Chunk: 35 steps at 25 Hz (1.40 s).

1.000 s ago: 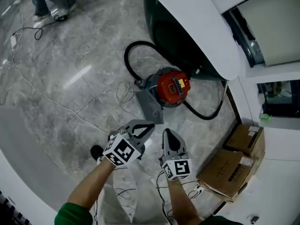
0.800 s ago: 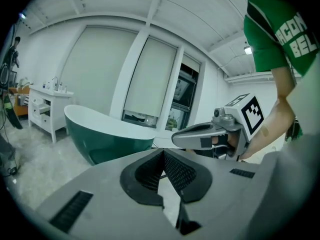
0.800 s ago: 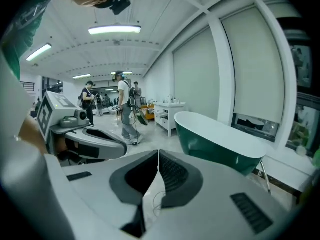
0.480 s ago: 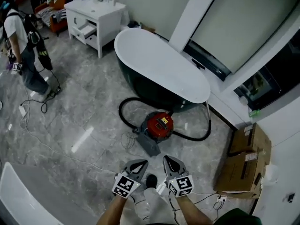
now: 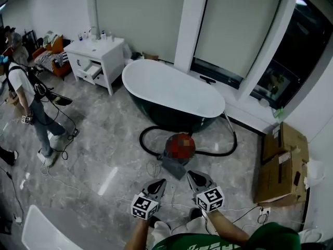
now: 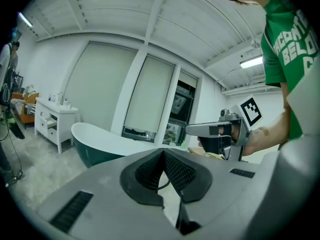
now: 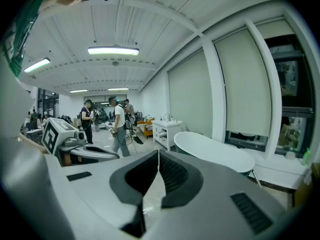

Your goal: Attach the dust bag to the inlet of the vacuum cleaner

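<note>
Both grippers are empty: the left gripper [image 5: 157, 186] and the right gripper [image 5: 195, 178] each have their jaws pressed together at the tips. Ahead of them and well below, on the floor, sits the red vacuum cleaner [image 5: 179, 146], with the grey dust bag [image 5: 173, 166] against its near side. The bag looks placed at the inlet, so little seems left, though it is too small to confirm it is seated.

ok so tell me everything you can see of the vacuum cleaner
The vacuum cleaner is a round canister, red on top with a darker rim, its top detail blurred. It stands upright on the grey marble floor in front of the bathtub. A black hose loops out at its left and trails right. A flat grey piece, perhaps the dust bag, lies against its near side.
</note>
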Available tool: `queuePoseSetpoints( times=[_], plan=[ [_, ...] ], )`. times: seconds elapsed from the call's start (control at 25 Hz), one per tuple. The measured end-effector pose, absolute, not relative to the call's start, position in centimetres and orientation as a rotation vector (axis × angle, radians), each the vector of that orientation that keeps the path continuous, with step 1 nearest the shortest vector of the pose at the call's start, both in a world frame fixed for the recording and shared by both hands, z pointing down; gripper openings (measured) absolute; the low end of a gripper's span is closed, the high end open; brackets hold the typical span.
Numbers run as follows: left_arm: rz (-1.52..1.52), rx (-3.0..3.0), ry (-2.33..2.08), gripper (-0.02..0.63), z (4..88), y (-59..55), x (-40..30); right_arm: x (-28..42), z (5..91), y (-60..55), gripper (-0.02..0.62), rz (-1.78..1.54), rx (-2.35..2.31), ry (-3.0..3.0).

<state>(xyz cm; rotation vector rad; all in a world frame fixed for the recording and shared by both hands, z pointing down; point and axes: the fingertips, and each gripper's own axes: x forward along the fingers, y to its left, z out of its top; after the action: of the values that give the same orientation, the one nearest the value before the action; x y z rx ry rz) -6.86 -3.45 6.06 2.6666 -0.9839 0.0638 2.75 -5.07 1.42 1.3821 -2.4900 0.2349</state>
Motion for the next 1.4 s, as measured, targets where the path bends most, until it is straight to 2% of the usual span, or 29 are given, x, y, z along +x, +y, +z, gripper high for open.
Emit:
queuePoseSetpoints(
  times=[0.24, 0.4, 0.84, 1.4],
  plan=[
    [0.047, 2.685, -1.024, 0.003, 3.4, -1.7, -4.7, 4.6, -1.4, -3.4, 0.014, 0.164, 1.318, -2.599],
    [0.013, 2.693, -1.062, 0.003, 2.0, -1.1, -0.1, 8.6, -2.1, -2.4, 0.014, 0.092, 1.269, -2.583],
    [0.043, 2.713, -1.167, 0.003, -2.1, 2.9, 9.0, 16.7, -2.6, 2.4, 0.014, 0.183, 1.173, -2.683],
    [-0.001, 2.664, -1.276, 0.003, -2.3, 5.9, 15.6, 25.6, -3.7, 5.6, 0.012, 0.139, 1.168, -2.636]
  ],
)
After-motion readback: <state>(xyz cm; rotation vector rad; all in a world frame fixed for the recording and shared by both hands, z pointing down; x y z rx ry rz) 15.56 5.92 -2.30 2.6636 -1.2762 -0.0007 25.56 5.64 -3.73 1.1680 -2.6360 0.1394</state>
